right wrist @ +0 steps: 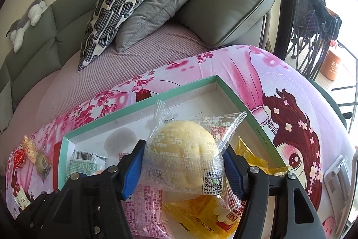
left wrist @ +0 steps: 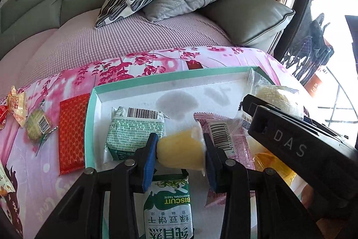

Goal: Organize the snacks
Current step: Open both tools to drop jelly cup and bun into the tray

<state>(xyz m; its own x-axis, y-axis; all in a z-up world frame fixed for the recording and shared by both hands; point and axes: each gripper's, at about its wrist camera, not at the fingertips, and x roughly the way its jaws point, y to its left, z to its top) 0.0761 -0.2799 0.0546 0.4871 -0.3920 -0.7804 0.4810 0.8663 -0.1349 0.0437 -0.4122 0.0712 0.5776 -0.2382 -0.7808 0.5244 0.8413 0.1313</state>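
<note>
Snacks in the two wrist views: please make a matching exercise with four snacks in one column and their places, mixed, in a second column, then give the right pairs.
Things:
1. jelly cup
2. bun
3. red packet
4. green packet

Places:
A. on the pink cloth, just outside the box
B. between the right tongs
C. lying inside the box, beside its left wall
D. clamped in the left tongs

Pairs: 1-D, 2-B, 3-A, 4-C
</note>
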